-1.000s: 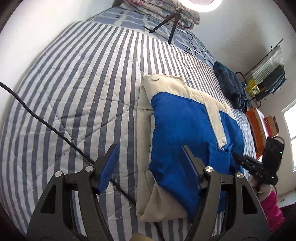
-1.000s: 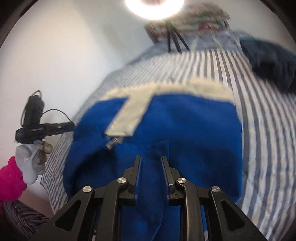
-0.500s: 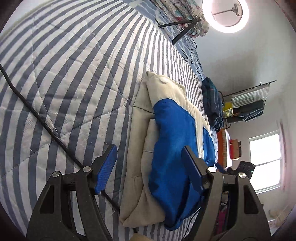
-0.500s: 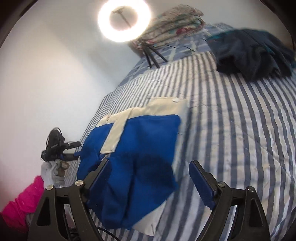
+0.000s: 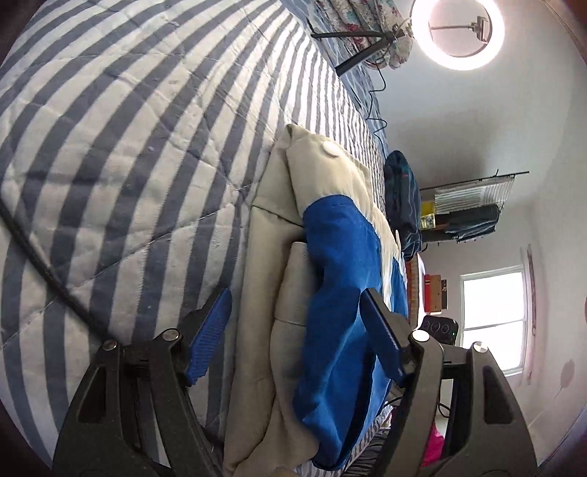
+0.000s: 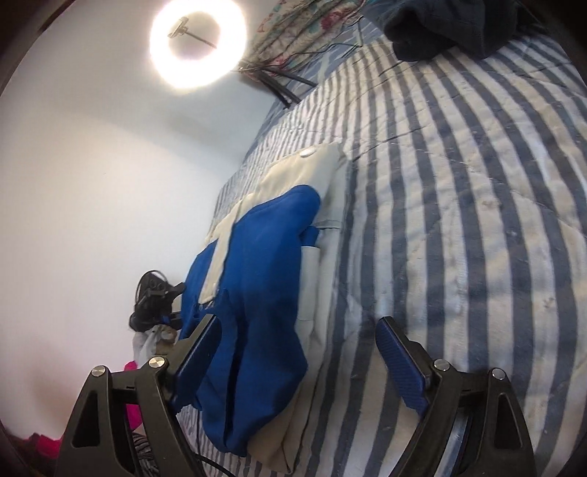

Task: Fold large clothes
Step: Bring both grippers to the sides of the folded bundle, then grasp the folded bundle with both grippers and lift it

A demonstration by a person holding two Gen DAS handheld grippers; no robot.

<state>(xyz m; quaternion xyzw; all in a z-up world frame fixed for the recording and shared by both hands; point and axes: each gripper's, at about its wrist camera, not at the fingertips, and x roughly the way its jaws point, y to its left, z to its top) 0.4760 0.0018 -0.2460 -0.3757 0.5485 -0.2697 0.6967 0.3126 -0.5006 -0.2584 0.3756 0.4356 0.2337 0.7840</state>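
Striped blue-and-white quilt covers a bed beside a white wall, lit by a ring light on a tripod at the far end; near the bed's near edge lies the blue and cream garment, already folded into a narrow stack, blue panel on top and cream layers beneath, a round white button showing at its far corner; judging by that shape most of the folding looks done, with perhaps a last fold or tidying left. Left gripper hovers low over the garment's near end, jaws wide apart and pressing on nothing; right gripper likewise stands wide open, empty, cloth between its jaws but not pinched. Around: a dark bundle of clothing farther up the bed, a floral blanket behind the tripod, a black cable crossing the quilt near the garment, which could snag.
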